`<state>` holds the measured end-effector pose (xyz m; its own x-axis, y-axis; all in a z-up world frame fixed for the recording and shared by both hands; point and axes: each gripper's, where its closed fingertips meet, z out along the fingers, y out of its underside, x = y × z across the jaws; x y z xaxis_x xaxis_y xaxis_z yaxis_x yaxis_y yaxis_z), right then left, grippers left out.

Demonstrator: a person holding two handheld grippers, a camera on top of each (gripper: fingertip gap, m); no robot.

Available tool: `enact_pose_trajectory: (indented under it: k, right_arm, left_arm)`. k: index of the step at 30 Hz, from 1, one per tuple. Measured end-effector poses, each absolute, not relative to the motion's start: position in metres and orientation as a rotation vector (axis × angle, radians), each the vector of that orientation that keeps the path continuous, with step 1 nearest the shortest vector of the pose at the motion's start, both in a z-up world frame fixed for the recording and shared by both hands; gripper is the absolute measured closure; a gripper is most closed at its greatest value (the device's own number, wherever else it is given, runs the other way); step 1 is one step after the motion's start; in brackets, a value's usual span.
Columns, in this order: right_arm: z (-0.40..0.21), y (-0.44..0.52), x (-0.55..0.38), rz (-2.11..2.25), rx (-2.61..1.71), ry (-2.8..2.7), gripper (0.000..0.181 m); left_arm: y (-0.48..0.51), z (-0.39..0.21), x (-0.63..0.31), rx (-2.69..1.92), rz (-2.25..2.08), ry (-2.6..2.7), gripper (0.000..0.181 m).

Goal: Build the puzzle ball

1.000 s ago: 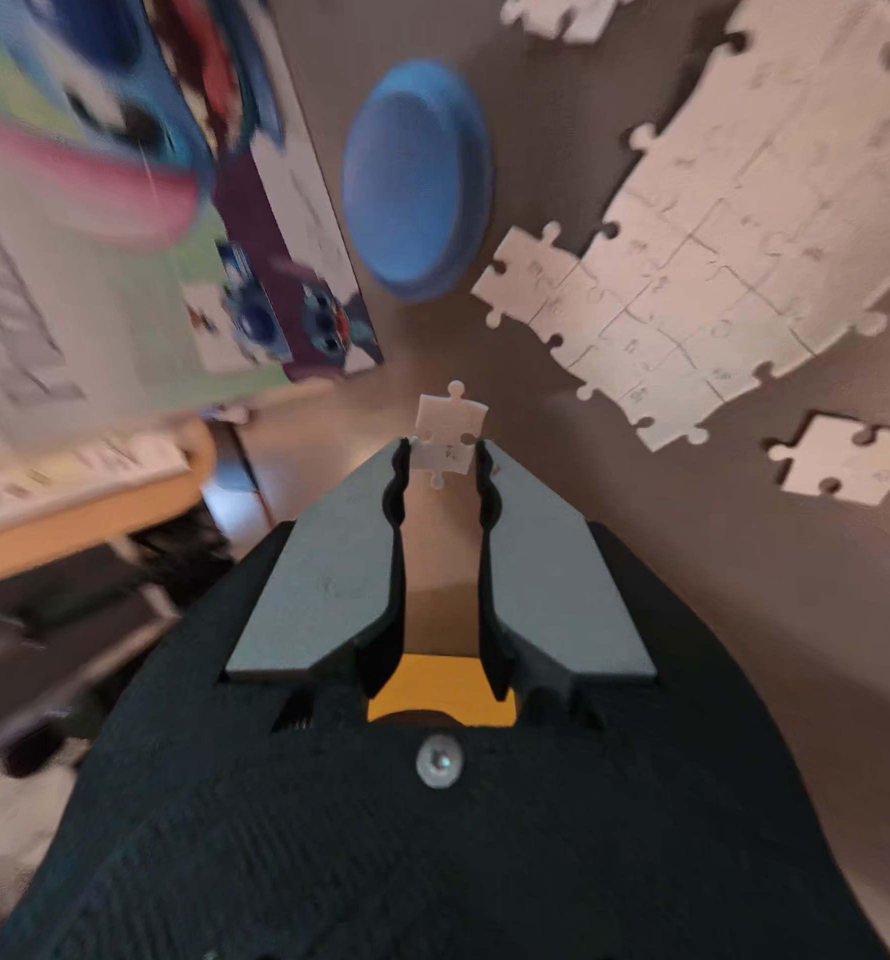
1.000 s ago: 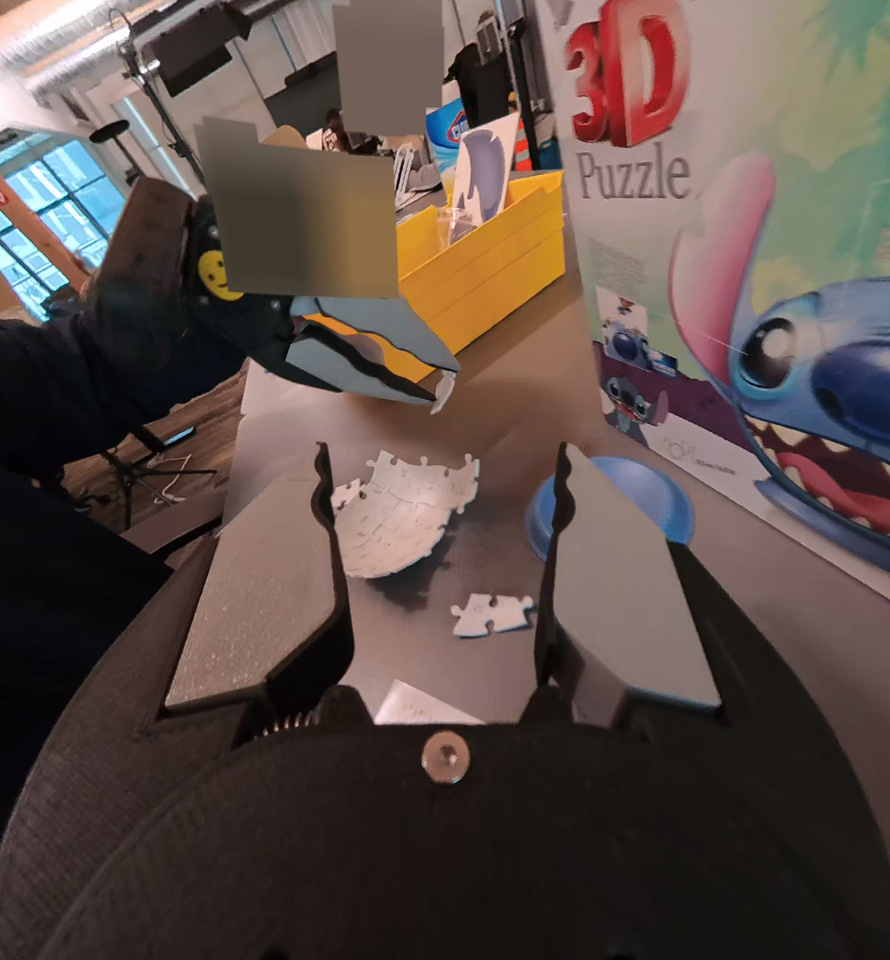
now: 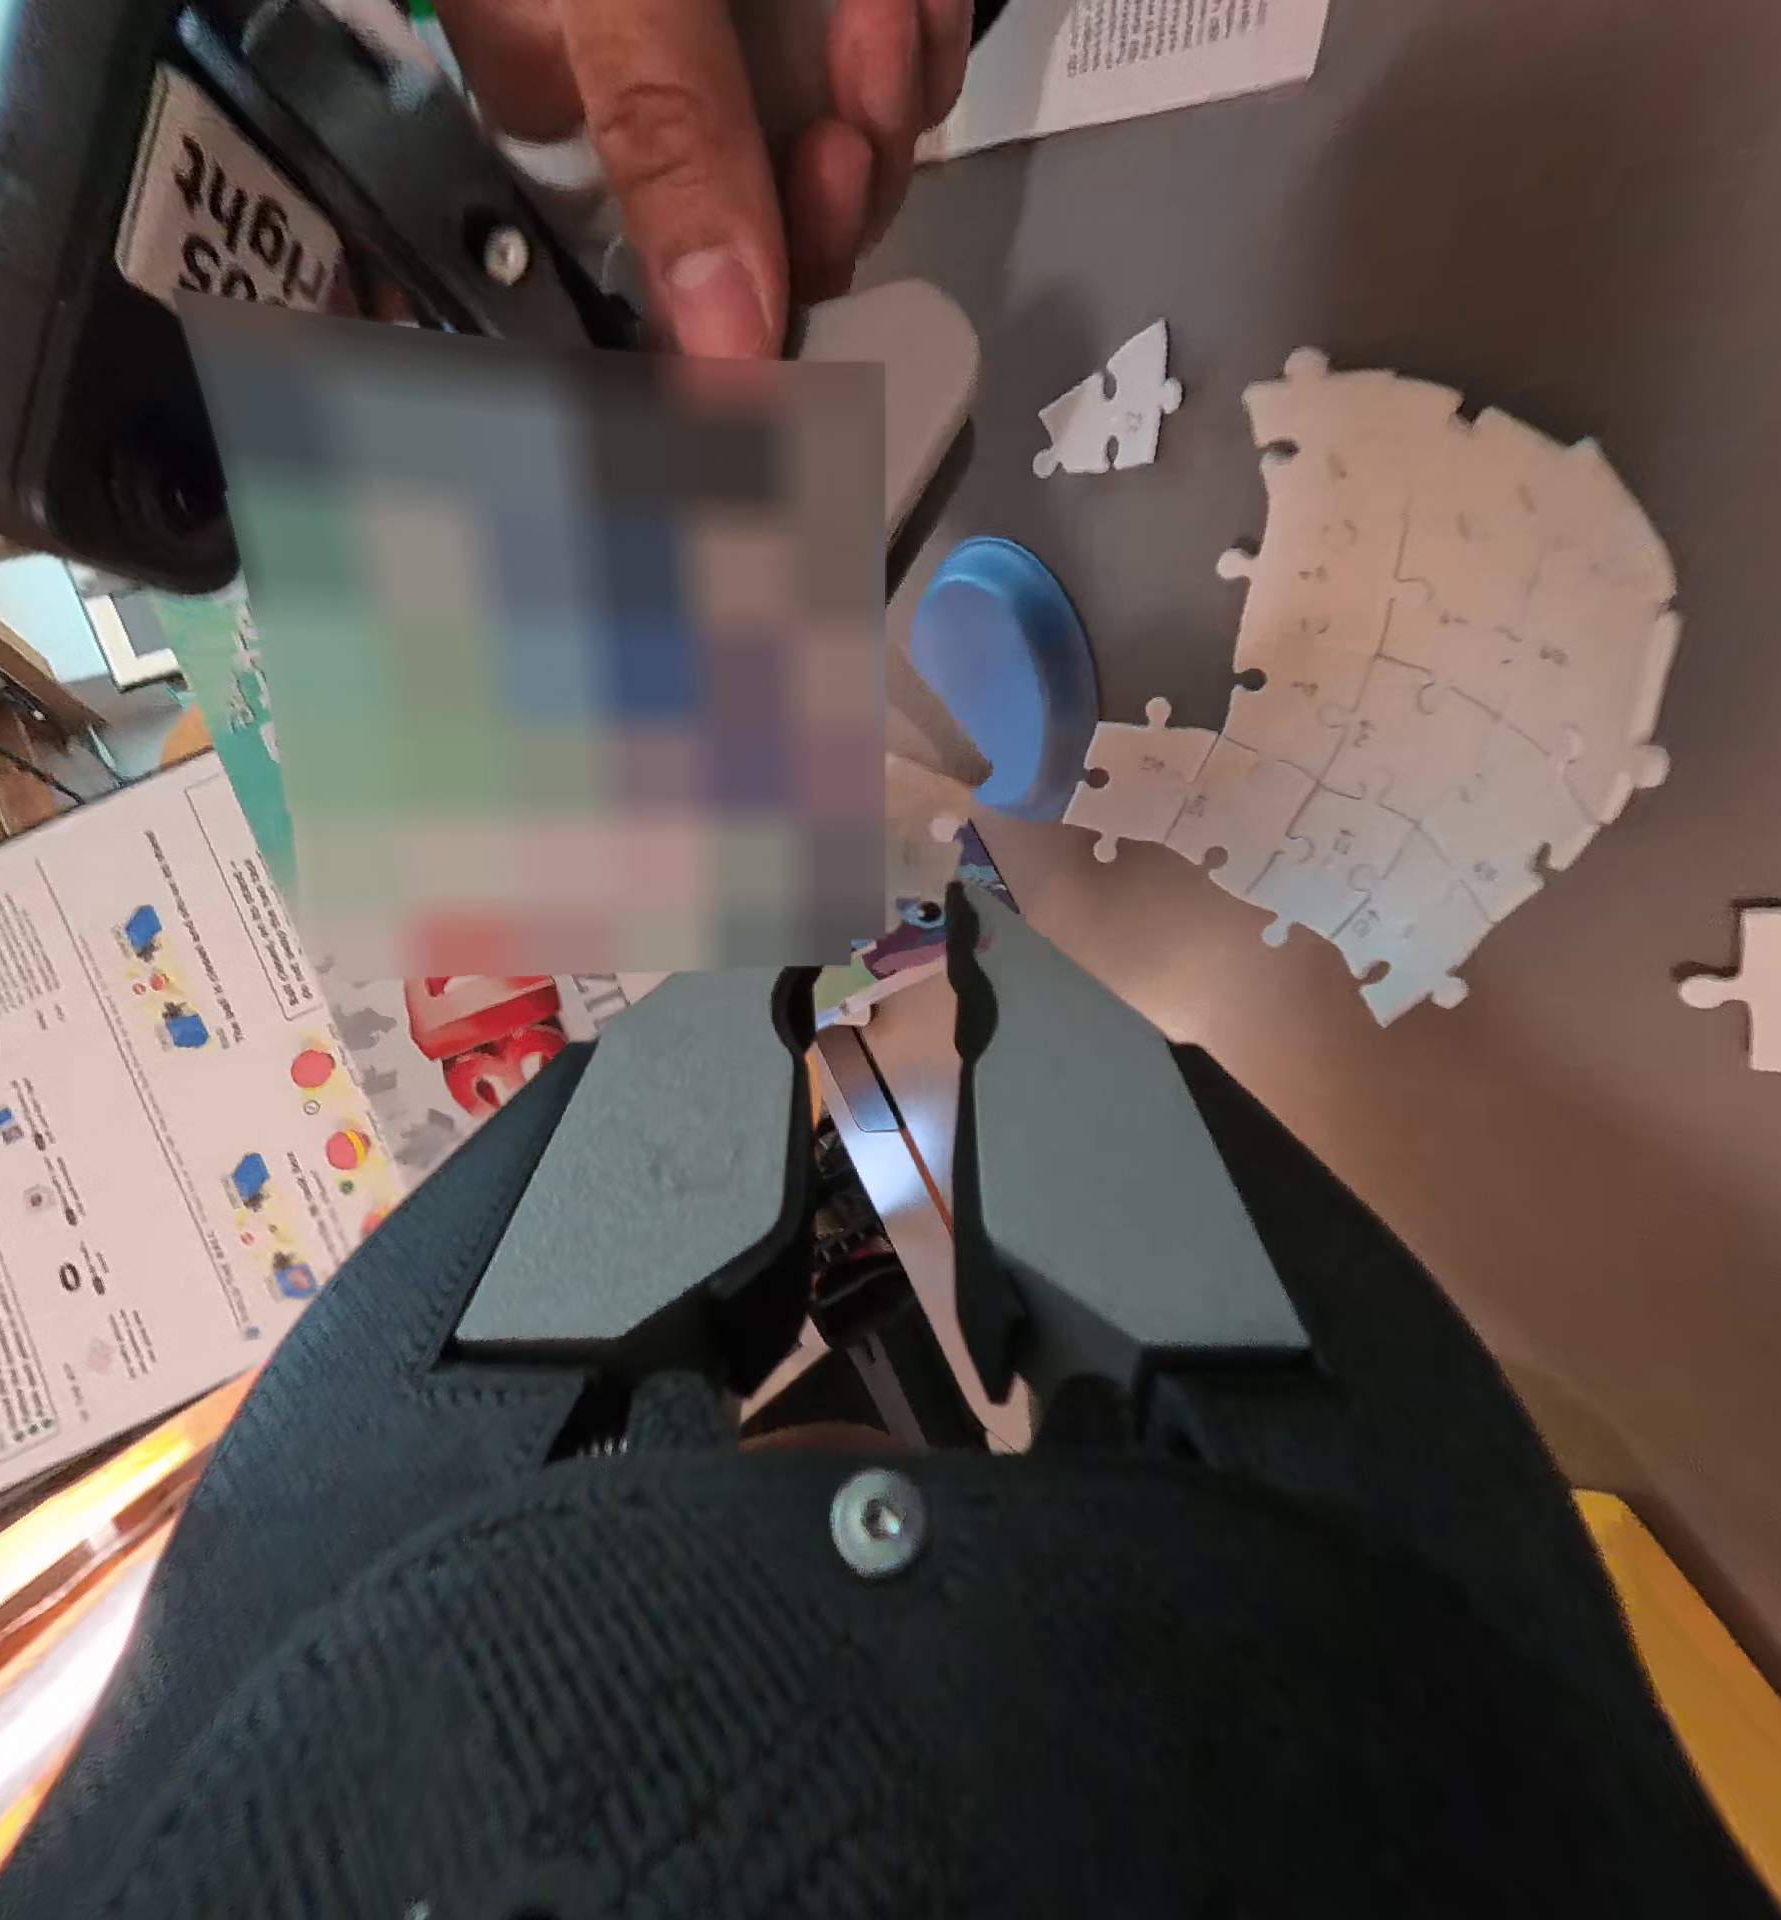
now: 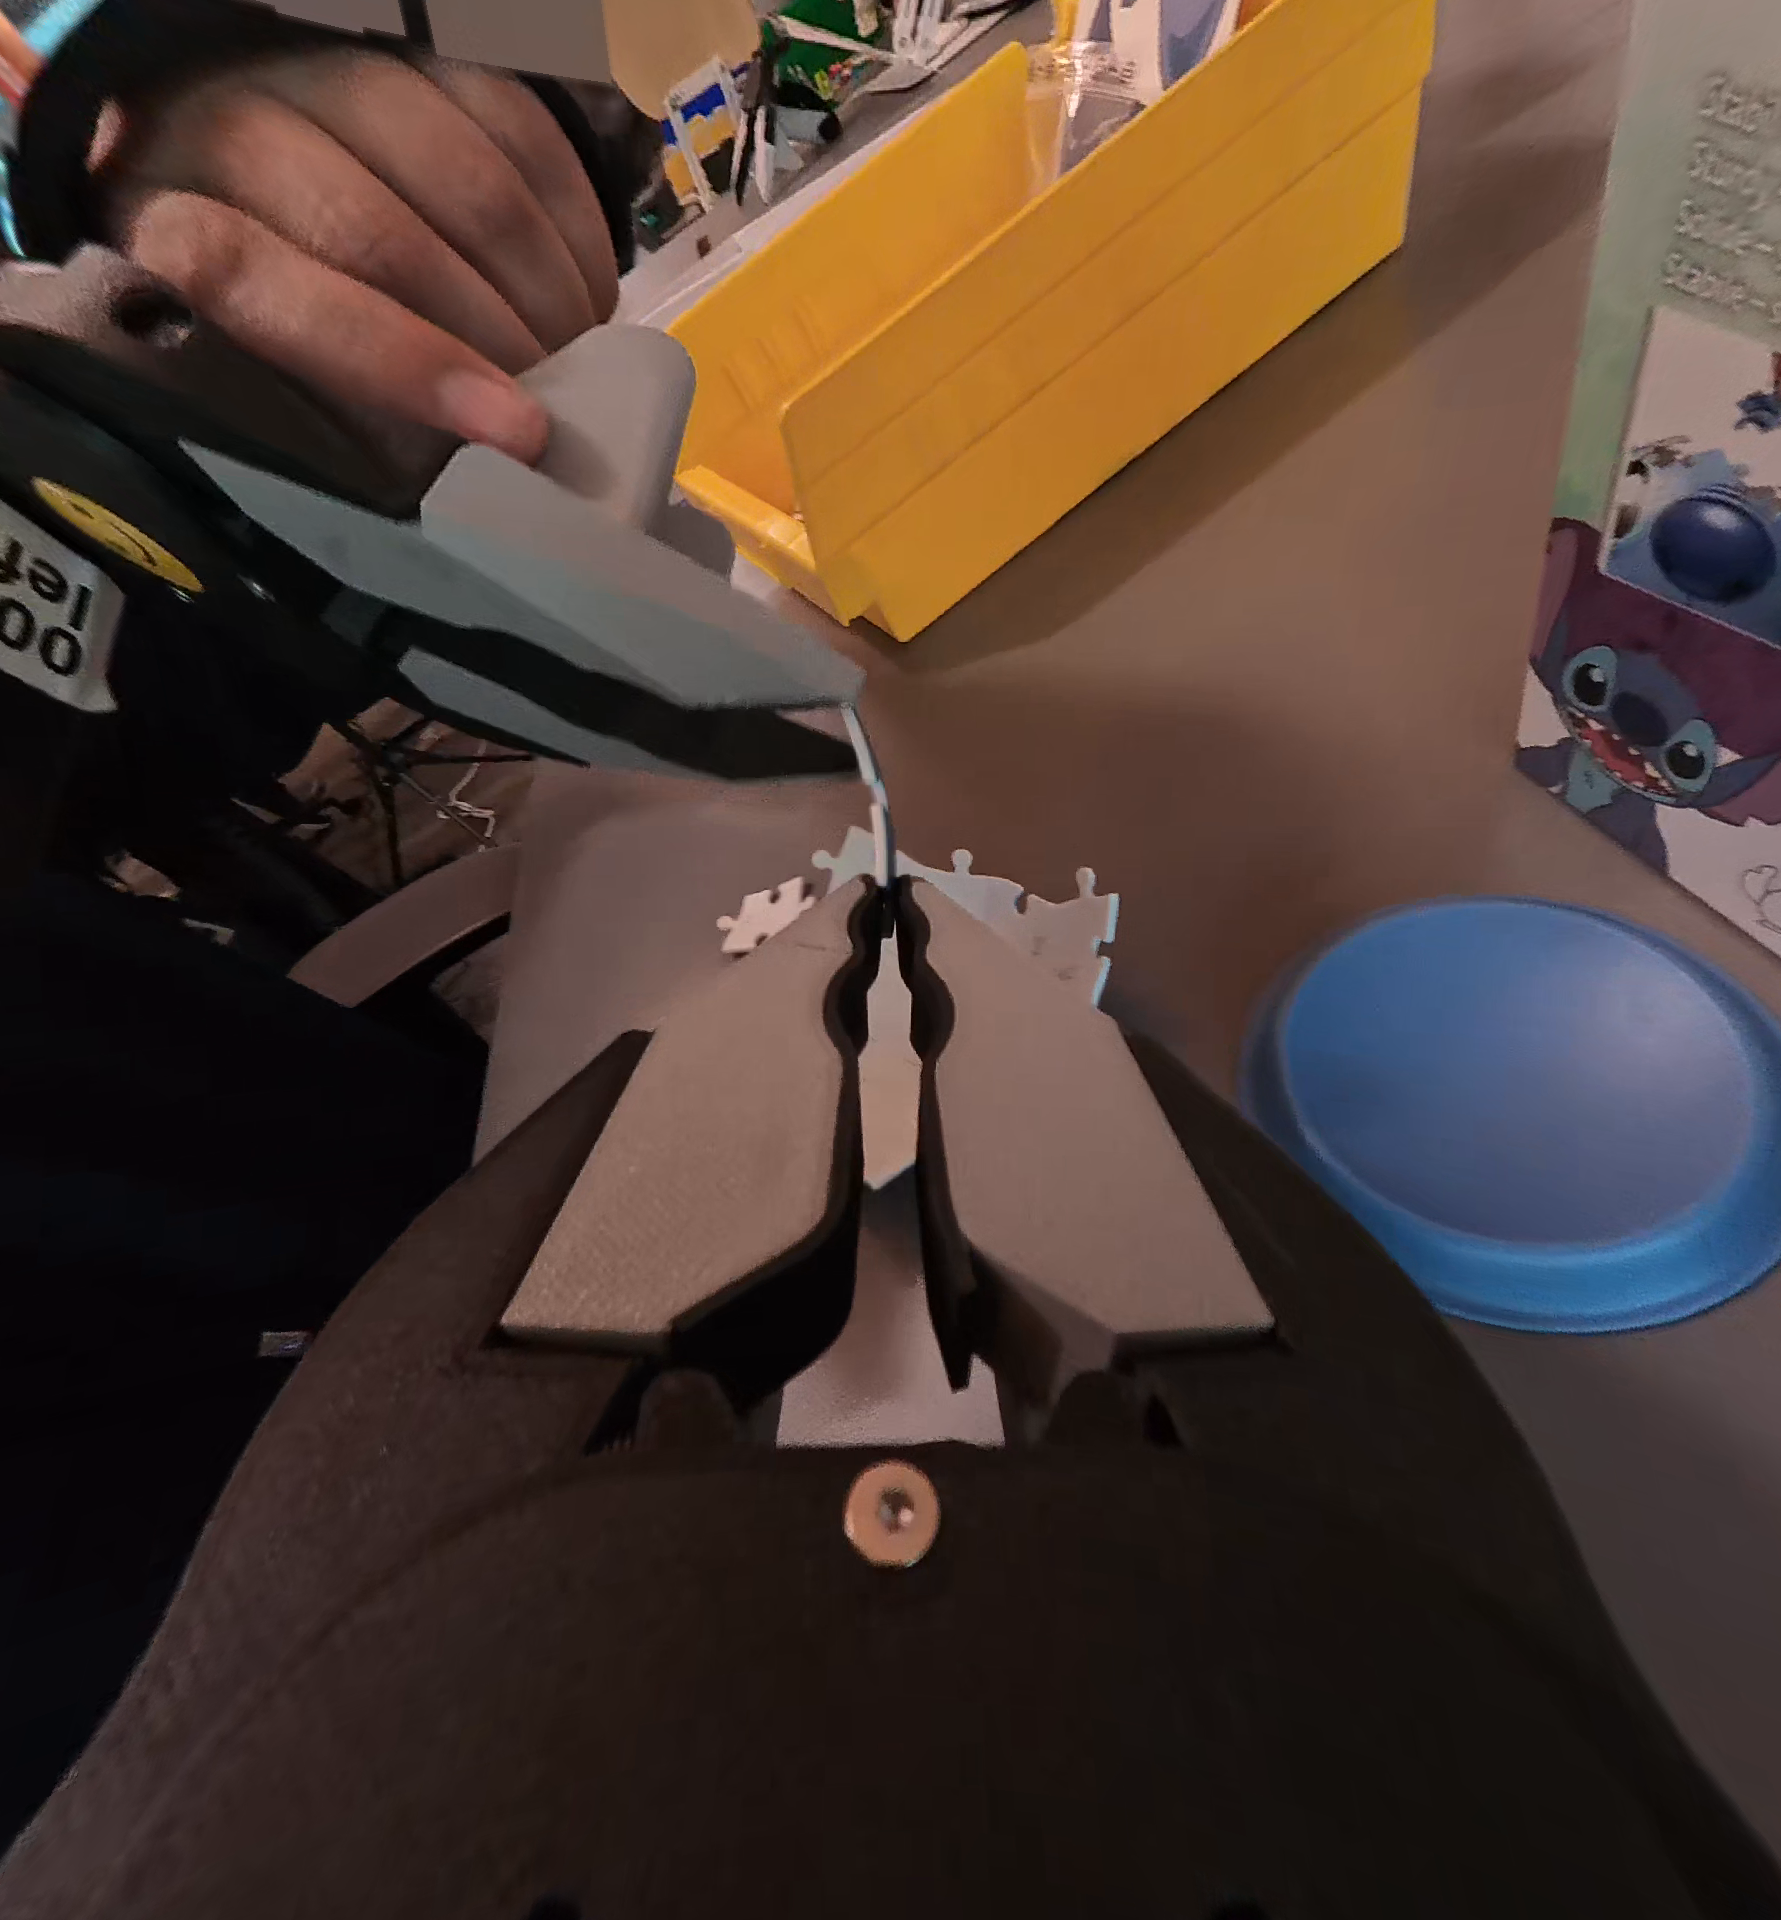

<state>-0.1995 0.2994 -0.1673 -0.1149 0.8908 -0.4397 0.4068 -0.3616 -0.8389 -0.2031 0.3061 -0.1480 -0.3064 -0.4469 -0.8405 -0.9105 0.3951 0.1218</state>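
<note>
A single white puzzle piece [image 4: 873, 774] hangs edge-on between both grippers. My left gripper [image 4: 844, 738] is shut on its upper end. My right gripper [image 4: 886, 894] is shut on its lower end. In the left wrist view the left gripper [image 3: 875, 935] keeps the same narrow gap, and the piece [image 3: 933, 842] is mostly hidden behind a mosaic patch. The assembled curved white shell [image 3: 1437, 675] lies on the grey table, and part of it shows behind my right fingers [image 4: 1062, 914]. A blue round stand [image 4: 1530, 1122] sits to its right; it also shows in the left wrist view [image 3: 1011, 665].
Loose white pieces lie near the shell [image 3: 1114, 405] [image 3: 1779, 987] [image 4: 761, 914]. The printed puzzle box [image 4: 1696, 623] stands at the right. A yellow bin [image 4: 1021, 364] is at the back. A paper leaflet [image 3: 1177, 52] lies farther off. A hand [image 3: 699, 156] holds the right gripper. Only a small space, under 4 cm, lies between the two pairs of fingers. The shell [image 3: 1114, 405] sits 10 cm or so from the ends of my right fingers.
My right gripper was open above the table; it has come up to the left gripper and shut on the piece's free end. The left gripper has turned and still holds the piece.
</note>
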Motion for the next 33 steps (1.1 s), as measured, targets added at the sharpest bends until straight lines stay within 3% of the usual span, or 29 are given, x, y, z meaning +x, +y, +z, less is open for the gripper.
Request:
enact_pose_trajectory:
  k: [4, 11, 17, 21, 29, 33]
  right_arm:
    - [-0.170, 0.312, -0.192, 1.403, -1.734, -1.388, 0.181]
    - [-0.138, 0.306, -0.186, 1.422, -1.506, -1.368, 0.181]
    - [-0.138, 0.304, -0.186, 1.408, -1.478, -1.364, 0.181]
    - [-0.137, 0.300, -0.188, 1.414, -1.460, -1.381, 0.181]
    - [-0.148, 0.294, -0.192, 1.481, -1.509, -1.410, 0.181]
    - [-0.149, 0.296, -0.192, 1.507, -1.555, -1.407, 0.158]
  left_arm:
    - [0.302, -0.153, -0.220, -1.355, 0.626, 1.861, 0.157]
    - [0.300, -0.141, -0.199, -1.840, -0.301, 1.291, 0.163]
    - [0.295, -0.124, -0.183, -1.897, -0.862, 0.992, 0.164]
    - [0.301, -0.126, -0.185, -1.909, -0.923, 0.938, 0.179]
    - [0.301, -0.134, -0.186, -1.948, -0.899, 1.014, 0.181]
    - [0.299, -0.147, -0.190, -2.050, -0.769, 1.166, 0.181]
